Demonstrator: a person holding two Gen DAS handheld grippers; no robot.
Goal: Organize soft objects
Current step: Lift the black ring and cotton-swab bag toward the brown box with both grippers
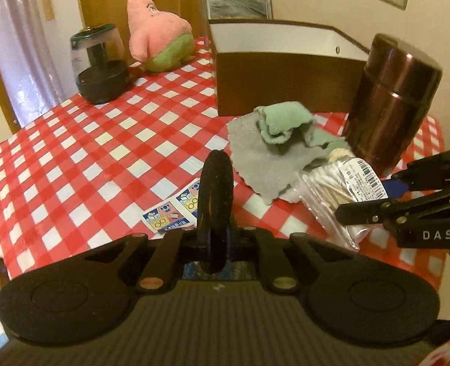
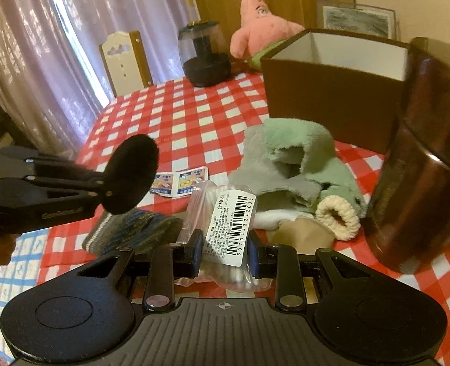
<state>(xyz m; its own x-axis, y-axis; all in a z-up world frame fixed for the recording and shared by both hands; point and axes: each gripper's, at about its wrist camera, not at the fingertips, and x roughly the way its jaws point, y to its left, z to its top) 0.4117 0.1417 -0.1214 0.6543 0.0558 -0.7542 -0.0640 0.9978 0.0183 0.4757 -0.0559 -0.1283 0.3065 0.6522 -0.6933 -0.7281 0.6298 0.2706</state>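
Observation:
My left gripper (image 1: 214, 238) is shut on a black round fuzzy pad (image 1: 215, 201), held edge-on above the table; in the right wrist view the same pad (image 2: 132, 174) shows its flat face. My right gripper (image 2: 225, 253) is shut on a clear bag of cotton swabs (image 2: 229, 228) with a barcode label. That bag (image 1: 340, 189) lies low over the checked cloth. A crumpled grey-green cloth (image 2: 288, 158) lies just beyond the bag, with a cream rolled sock (image 2: 337, 216) beside it. A striped knit piece (image 2: 133, 231) lies near the table's front edge.
An open brown box (image 1: 285, 85) with a white inside stands behind the cloths. A tall brown canister (image 1: 392, 103) is close on the right. A pink starfish plush (image 1: 157, 30) and a dark glass-topped jar (image 1: 98, 64) stand at the back. Two printed sachets (image 1: 170, 213) lie flat.

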